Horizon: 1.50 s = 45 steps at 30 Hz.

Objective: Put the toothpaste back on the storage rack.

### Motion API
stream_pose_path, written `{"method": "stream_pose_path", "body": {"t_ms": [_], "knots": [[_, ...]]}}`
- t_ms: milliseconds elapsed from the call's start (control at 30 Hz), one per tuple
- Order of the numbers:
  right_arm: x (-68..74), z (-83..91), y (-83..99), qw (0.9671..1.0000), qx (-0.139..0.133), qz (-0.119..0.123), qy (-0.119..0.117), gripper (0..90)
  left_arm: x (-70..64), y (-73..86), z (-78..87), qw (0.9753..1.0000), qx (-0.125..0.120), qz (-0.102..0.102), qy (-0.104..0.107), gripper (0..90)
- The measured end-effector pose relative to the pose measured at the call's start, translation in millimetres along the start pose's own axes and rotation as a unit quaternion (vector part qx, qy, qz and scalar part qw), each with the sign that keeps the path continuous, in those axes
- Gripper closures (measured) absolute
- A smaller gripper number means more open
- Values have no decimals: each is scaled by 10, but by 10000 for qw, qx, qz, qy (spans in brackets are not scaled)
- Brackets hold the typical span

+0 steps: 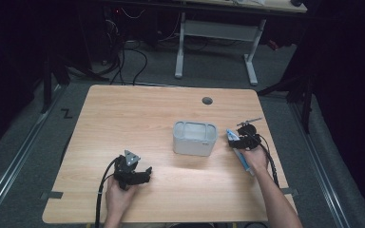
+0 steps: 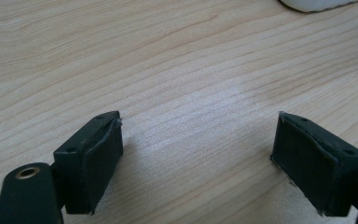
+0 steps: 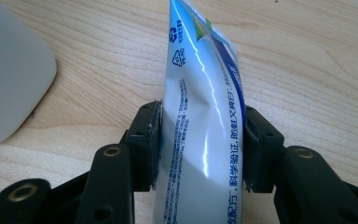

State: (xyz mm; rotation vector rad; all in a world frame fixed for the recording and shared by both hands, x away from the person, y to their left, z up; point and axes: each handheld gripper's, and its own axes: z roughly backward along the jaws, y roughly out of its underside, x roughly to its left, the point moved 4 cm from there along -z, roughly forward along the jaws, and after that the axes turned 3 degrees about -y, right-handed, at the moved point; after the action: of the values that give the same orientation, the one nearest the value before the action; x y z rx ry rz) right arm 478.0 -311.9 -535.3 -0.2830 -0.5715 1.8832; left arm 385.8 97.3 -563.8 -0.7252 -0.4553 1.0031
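Your right gripper (image 3: 200,154) had its jaws clamped across a toothpaste tube (image 3: 203,121), one pad on each flat side. From the high view, the tube (image 1: 240,149) sat at the right of the tabletop (image 1: 138,118), just beside the grey container (image 1: 195,138), its crimped end pointing toward the far edge. Whether it was touching the wood or raised a little, you could not tell from these views.

The tube looked like a light, soft thing: thin glossy plastic that dented along the middle where you pinched it. That sheen suggests it would slide between the pads if you held it loosely, yet a hard squeeze risks pushing paste toward the cap. The grip across the broad body, near the middle, seemed the better place; the flat crimped tail would fold, and the cap end lay behind the jaws, hidden.

Your left gripper (image 2: 198,163) rested low over bare wood with its jaws spread wide, holding nothing.
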Motion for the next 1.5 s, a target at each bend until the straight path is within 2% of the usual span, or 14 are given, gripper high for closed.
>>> {"method": "stream_pose_path", "body": {"t_ms": [167,367,533,733,967,1500], "knots": [[5,4,-30,9998,168,23,-51,582,-1,1,1,10000,-1,1,-2,165],[74,18,-62,9990,355,279,25,684,-1,1,2,10000,-2,3,-1,166],[70,24,-66,9989,371,276,-47,695,-2,2,3,10000,-2,3,1,166],[55,99,-68,9994,244,181,-153,699,-2,2,3,10000,-2,4,1,166],[64,230,-71,9992,67,237,-316,704,-2,2,3,10000,-2,3,1,166],[35,630,13,9980,-394,173,-461,707,-1,2,3,10000,-4,-3,12,166]]}}
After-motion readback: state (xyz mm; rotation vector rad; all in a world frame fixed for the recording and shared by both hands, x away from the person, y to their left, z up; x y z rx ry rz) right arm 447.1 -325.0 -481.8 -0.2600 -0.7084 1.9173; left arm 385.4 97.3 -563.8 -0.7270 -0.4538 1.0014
